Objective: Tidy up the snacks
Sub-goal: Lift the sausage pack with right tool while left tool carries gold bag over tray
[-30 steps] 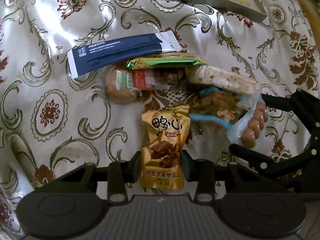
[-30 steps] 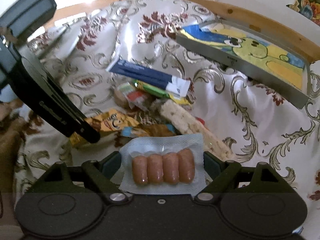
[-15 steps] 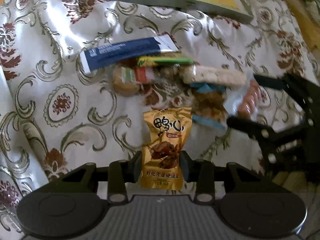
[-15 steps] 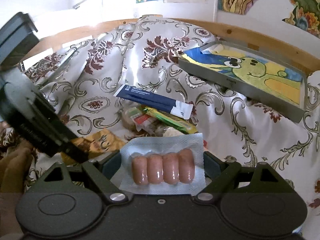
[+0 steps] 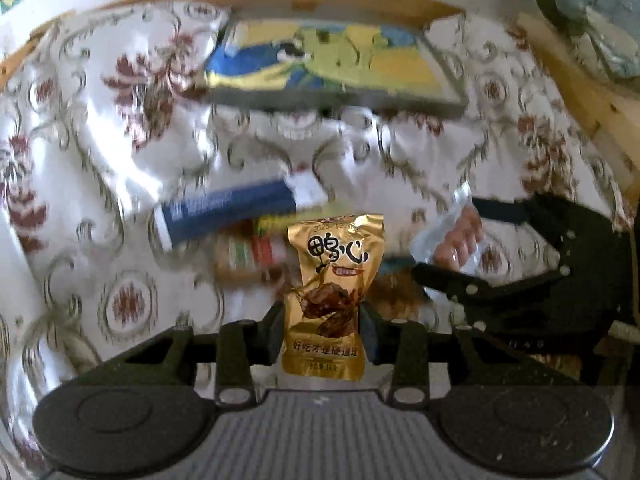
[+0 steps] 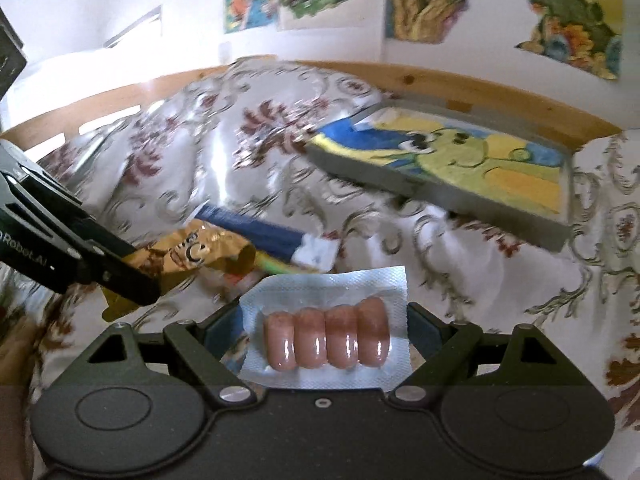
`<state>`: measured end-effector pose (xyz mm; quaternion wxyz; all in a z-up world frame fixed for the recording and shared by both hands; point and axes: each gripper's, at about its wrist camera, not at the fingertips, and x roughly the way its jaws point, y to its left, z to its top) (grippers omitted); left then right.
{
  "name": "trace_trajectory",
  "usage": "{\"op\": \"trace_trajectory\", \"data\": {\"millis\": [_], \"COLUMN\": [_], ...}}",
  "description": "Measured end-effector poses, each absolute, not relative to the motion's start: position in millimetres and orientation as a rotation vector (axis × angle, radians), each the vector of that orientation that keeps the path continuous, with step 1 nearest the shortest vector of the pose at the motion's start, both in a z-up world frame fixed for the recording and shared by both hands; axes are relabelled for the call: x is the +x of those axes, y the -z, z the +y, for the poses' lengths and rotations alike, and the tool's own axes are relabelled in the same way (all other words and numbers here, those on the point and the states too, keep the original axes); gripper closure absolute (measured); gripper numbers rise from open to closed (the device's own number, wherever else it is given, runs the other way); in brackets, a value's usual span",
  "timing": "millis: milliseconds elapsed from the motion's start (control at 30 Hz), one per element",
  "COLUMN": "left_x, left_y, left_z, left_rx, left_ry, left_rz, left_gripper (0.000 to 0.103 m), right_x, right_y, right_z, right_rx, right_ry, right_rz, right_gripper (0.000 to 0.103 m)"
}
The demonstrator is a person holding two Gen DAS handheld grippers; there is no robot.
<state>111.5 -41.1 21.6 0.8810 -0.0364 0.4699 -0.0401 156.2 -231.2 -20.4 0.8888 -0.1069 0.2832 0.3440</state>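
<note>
My left gripper [image 5: 322,330] is shut on a gold snack pouch [image 5: 332,280] with black characters, held off the cloth. The same gold pouch [image 6: 188,256] shows crumpled at the left of the right wrist view. My right gripper [image 6: 326,340] is shut on a clear vacuum pack of small sausages [image 6: 326,338], also lifted. That sausage pack [image 5: 452,242] appears at the right of the left wrist view, in the black right gripper's fingers. Below them a dark blue packet [image 5: 228,212] and other blurred snacks [image 5: 248,252] lie on the patterned cloth.
A shallow grey tray [image 6: 436,196] with a cartoon picture inside lies at the back on the floral cloth [image 5: 120,160]. A wooden rail [image 6: 460,88] runs behind it, with posters on the white wall. A dark blue packet [image 6: 256,230] lies between the grippers.
Both grippers have risen with their packs and tilted up, so the tray, rail and wall now fill the upper part. The snack pile has dropped lower and looks blurred.
</note>
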Motion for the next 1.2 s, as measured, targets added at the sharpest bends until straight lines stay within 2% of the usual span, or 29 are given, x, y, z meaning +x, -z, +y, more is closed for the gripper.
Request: {"op": "trace_trajectory", "data": {"millis": [267, 633, 1200], "left_x": [178, 277, 373], "left_y": [-40, -39, 15], "left_z": [-37, -50, -58], "left_rx": [-0.16, -0.244, -0.291], "left_ry": [0.014, -0.061, -0.064], "left_rz": [0.789, 0.553, 0.631], "left_gripper": [0.061, 0.061, 0.06], "right_x": [198, 289, 369], "right_y": [5, -1, 39], "right_z": [-234, -221, -236], "right_rx": [-0.122, -0.086, -0.038], "right_ry": [-0.528, -0.309, -0.22], "right_rz": [0.422, 0.187, 0.311], "right_gripper": [0.015, 0.015, 0.015]}}
